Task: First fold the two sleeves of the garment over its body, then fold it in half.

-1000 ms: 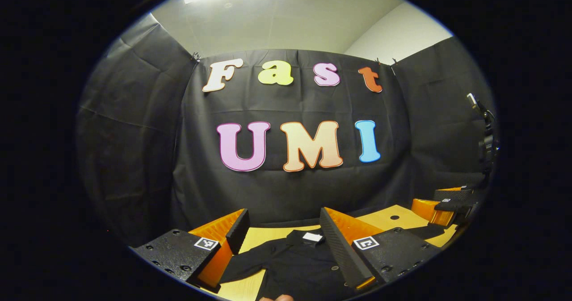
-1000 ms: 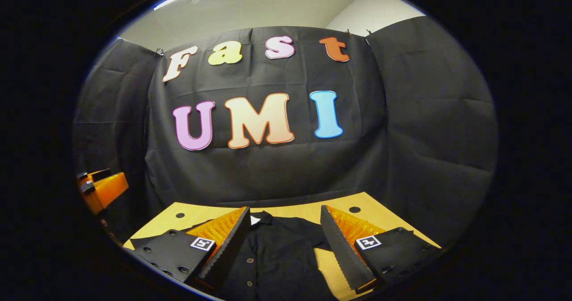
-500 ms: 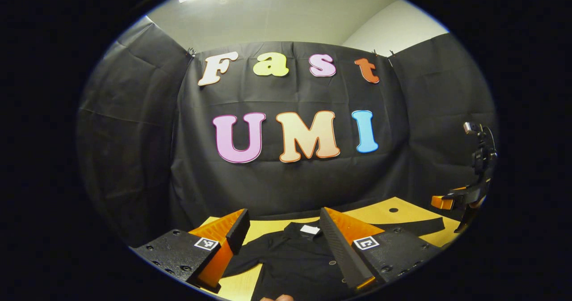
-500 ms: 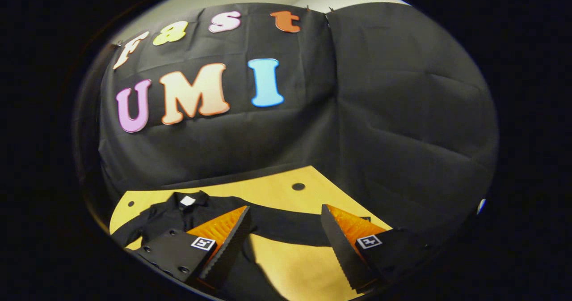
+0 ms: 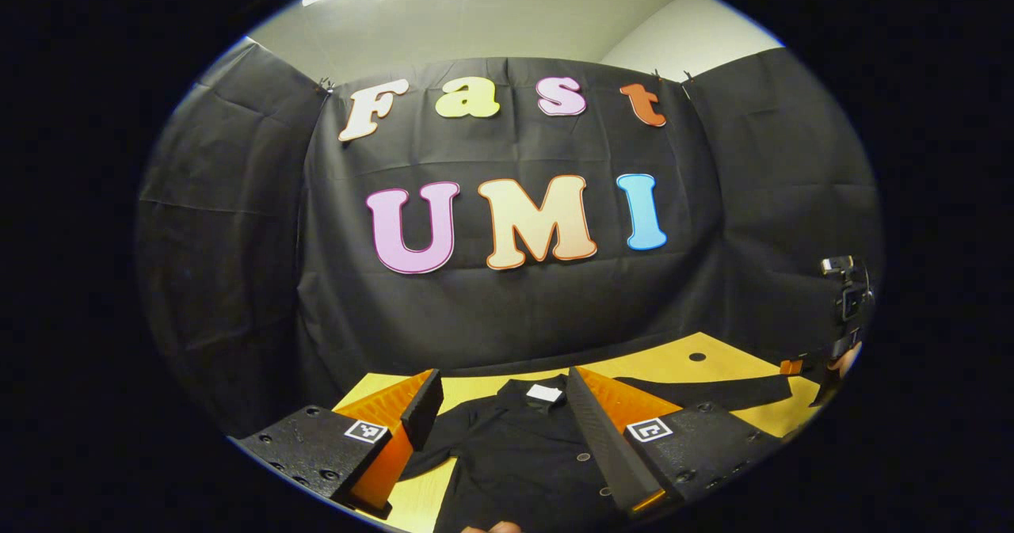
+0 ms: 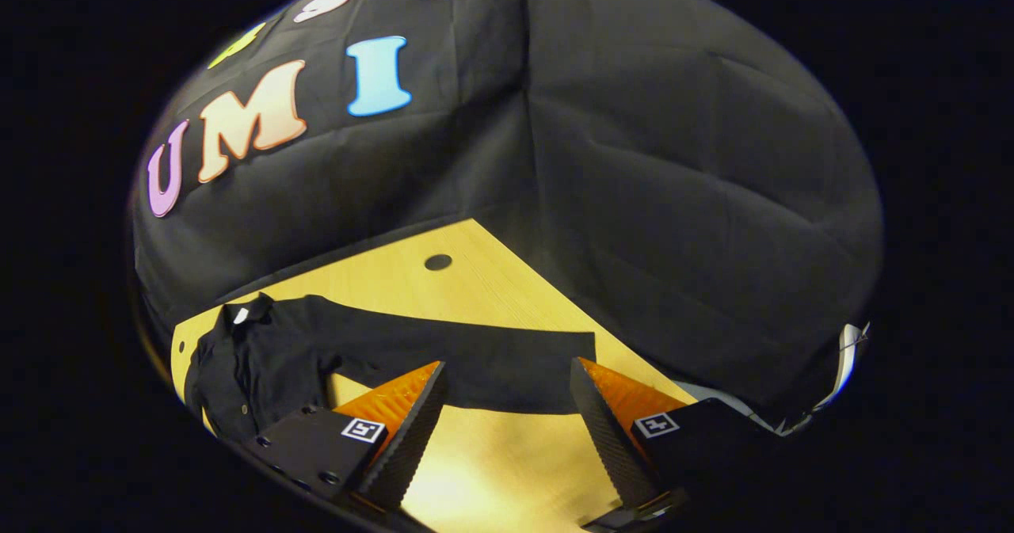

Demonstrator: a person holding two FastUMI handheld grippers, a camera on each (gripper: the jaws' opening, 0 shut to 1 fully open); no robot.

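1 black garment (image 6: 261,355), a buttoned shirt with a collar, lies flat on the pale wooden worktop (image 6: 475,287), collar toward the back edge. 1 long sleeve (image 6: 467,359) stretches straight out toward the worktop's right edge, its cuff end near that edge; the other sleeve (image 5: 444,458) angles down beside the body. So I count 1 garment, 2 sleeves, 2 tools, and none of the folds made.

The right tool (image 6: 507,430) has its jaws spread wide with nothing between them, poised just short of the outstretched sleeve's cuff end. The left tool (image 5: 503,430) is likewise spread and empty, hanging over the shirt's body near the collar.

The cloth looks thin, light and limp, so I judge it will sag and trail wherever it is lifted and could bunch if dragged. The sensible hold is the cuff end of the stretched sleeve, pinching the fabric at its edge and carrying it across onto the body. The buttons down the front (image 5: 584,457) are small hard spots best avoided.
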